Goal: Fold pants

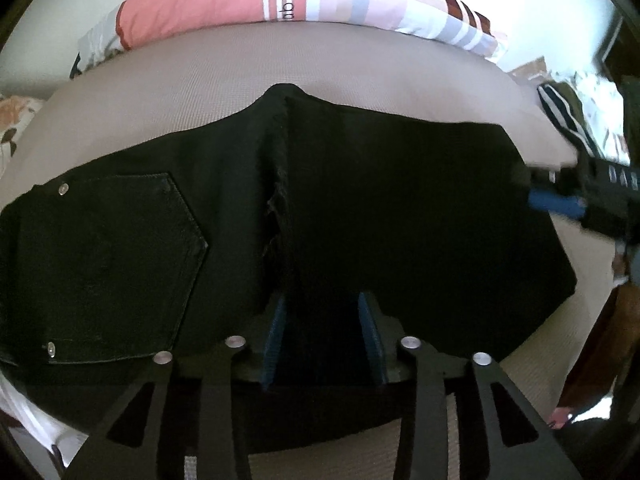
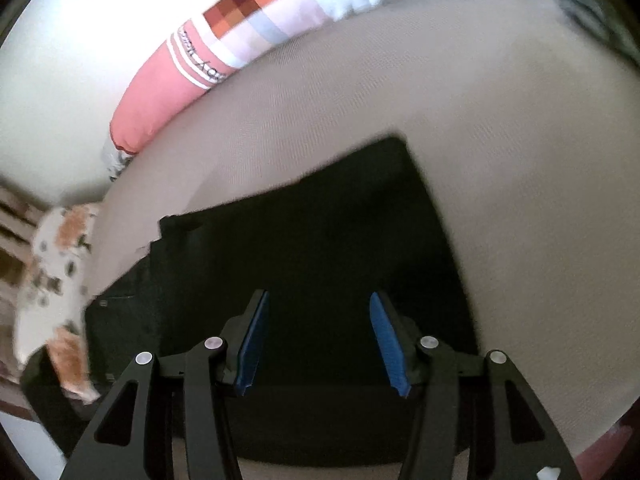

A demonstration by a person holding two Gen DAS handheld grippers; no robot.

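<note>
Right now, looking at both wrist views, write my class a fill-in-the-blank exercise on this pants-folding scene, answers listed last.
1. The pants lying on the bed are ____ in colour.
2. The pads lining the jaws of the right gripper are ____.
3. The back pocket has a metal ____ at each of its upper corners.
4. The long pillow at the far edge of the bed has a plain end coloured ____.

Answers: black; blue; rivet; pink
</note>
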